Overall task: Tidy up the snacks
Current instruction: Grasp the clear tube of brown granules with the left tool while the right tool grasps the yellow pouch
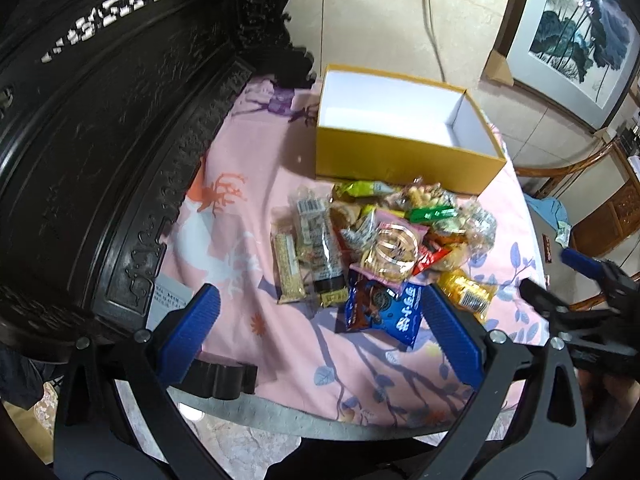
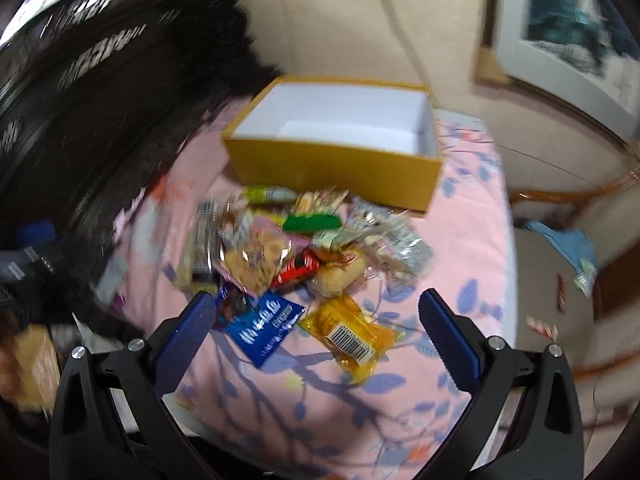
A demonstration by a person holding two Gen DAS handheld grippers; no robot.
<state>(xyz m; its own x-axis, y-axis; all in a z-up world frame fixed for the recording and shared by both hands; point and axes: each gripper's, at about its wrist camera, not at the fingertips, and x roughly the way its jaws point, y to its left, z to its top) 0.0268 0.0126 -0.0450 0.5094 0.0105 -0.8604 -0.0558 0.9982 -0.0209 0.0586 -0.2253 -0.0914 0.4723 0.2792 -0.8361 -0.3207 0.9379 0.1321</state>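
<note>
Both claws hang spread wide and empty above the near side of the snack pile: the left gripper (image 1: 320,320) has its blue pads on either side of the heap's near edge, and the right gripper (image 2: 316,332), in a blurred view, brackets two wrappers without touching them.

Running left to right across the pile (image 1: 384,240): a pale sesame bar (image 1: 287,272) in a clear wrapper lies at the left edge, just beside a dark-ended clear packet (image 1: 320,248). Next comes a blue cookie packet (image 1: 384,308) nearest the grippers, overlapped at its top by a clear bag with gold rings (image 1: 394,256). A red wrapper (image 1: 430,258) and a green wrapper (image 1: 432,213) lie further right, and a yellow packet (image 1: 468,292) with a barcode closes the near right corner.

Behind the pile stands an open yellow box (image 1: 400,164) with a white lining, nothing in it, its front wall touching the farthest snacks.

Everything rests on a pink cloth (image 1: 248,200) printed with deer and blue leaves. Dark carved wooden furniture (image 1: 100,120) rises along the left. A tiled wall with a socket and cable (image 1: 434,20) is behind, and a framed lotus painting (image 1: 576,36) leans at the right.
</note>
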